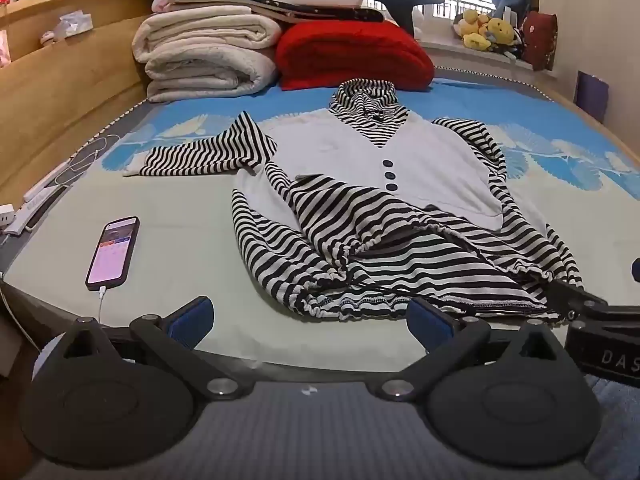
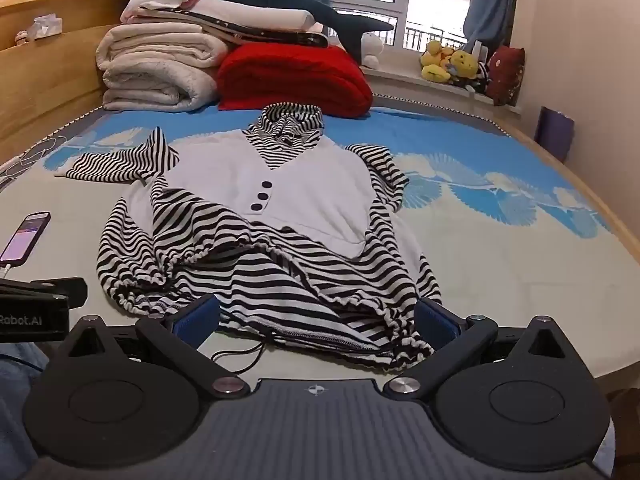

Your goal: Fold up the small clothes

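A small black-and-white striped top with a white vest front and dark buttons (image 1: 376,184) lies face up on the bed, collar away from me; it also shows in the right wrist view (image 2: 272,216). Its striped hem is rumpled and bunched at the near edge. My left gripper (image 1: 310,320) is open and empty, just short of the hem's left part. My right gripper (image 2: 316,320) is open, its blue pads either side of the hem's right part, not closed on it. The right gripper's body (image 1: 592,308) shows in the left wrist view.
A lit phone (image 1: 114,252) on a charging cable lies left of the top. Folded white blankets (image 1: 208,52) and a red blanket (image 1: 352,56) are stacked at the bed's far end. A wooden headboard (image 1: 60,92) runs along the left. Plush toys (image 2: 452,64) sit on the windowsill.
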`<state>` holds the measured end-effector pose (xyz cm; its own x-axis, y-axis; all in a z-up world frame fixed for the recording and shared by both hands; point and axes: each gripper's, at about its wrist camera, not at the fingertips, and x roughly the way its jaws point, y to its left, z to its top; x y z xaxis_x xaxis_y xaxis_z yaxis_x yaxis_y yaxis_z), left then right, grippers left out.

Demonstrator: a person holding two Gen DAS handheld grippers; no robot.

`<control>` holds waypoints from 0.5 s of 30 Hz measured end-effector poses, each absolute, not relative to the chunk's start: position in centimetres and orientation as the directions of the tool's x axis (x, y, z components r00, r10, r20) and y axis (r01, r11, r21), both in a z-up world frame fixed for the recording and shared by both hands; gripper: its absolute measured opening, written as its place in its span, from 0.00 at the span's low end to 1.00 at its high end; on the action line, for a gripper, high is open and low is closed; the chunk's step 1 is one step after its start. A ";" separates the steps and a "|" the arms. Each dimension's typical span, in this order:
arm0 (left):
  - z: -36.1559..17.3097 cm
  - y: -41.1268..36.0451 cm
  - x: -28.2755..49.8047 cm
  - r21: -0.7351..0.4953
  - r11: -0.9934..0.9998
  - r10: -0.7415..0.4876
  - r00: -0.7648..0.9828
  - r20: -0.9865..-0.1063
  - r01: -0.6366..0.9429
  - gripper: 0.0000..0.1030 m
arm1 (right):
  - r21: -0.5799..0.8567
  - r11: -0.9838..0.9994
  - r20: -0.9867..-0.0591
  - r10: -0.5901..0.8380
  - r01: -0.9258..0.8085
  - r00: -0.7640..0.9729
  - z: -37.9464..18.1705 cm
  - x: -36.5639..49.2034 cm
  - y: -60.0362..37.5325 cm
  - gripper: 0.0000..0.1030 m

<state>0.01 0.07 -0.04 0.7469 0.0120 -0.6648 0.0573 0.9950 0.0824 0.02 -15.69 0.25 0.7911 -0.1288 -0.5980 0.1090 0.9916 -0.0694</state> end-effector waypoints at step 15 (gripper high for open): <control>0.1 -0.2 -0.5 0.086 0.995 0.013 0.743 -0.669 0.059 1.00 | -0.055 0.994 -0.611 -0.107 0.093 0.784 0.5 -0.3 -15.2 0.99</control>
<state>-0.55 -0.15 0.08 0.7434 0.0134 -0.6688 0.0591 0.9946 0.0857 -0.32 -15.24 0.47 0.7841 -0.1073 -0.6113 0.0932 0.9941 -0.0550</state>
